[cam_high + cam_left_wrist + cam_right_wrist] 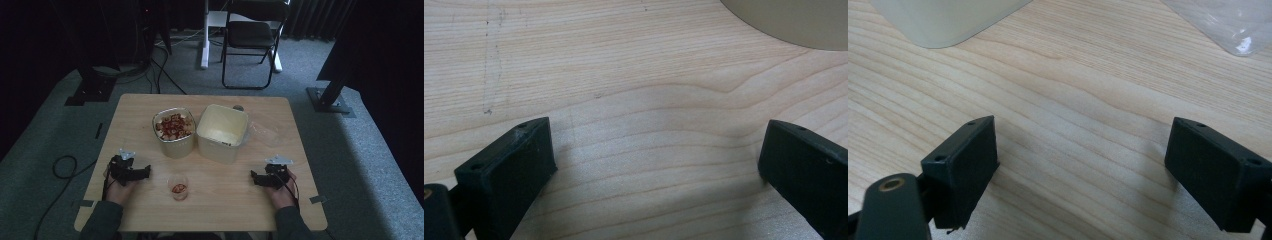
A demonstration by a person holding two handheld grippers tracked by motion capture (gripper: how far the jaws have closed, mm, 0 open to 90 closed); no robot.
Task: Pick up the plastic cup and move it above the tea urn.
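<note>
- The left gripper point(131, 169) rests low on the wooden table point(250, 200) at about 8 o'clock from the table's middle, held in the person's left hand point(117, 189); its jaws stand spread wide with only bare wood between them, as the left gripper view shows point(654, 160).
- The right gripper point(269, 176) sits at about 4 o'clock from the middle, held in the right hand point(281, 192); its jaws are likewise spread apart over bare wood point(1080, 160), pinching nothing.
- The small clear cup point(178, 186), holding a little red and pale food, stands between the two grippers near the front edge: at 3 o'clock from the left gripper and near it, at 9 o'clock from the right gripper and well apart.
- At 1 o'clock from the left gripper stands a container of mixed red and pale food pieces point(173, 132).
- Just beside that, at 11 o'clock from the right gripper, stands a pale square container point(222, 133), nearly empty; its rounded corner shows at the top of the right gripper view point(943, 22).
- A clear plastic sheet point(265, 131) lies at 12 o'clock from the right gripper.
</note>
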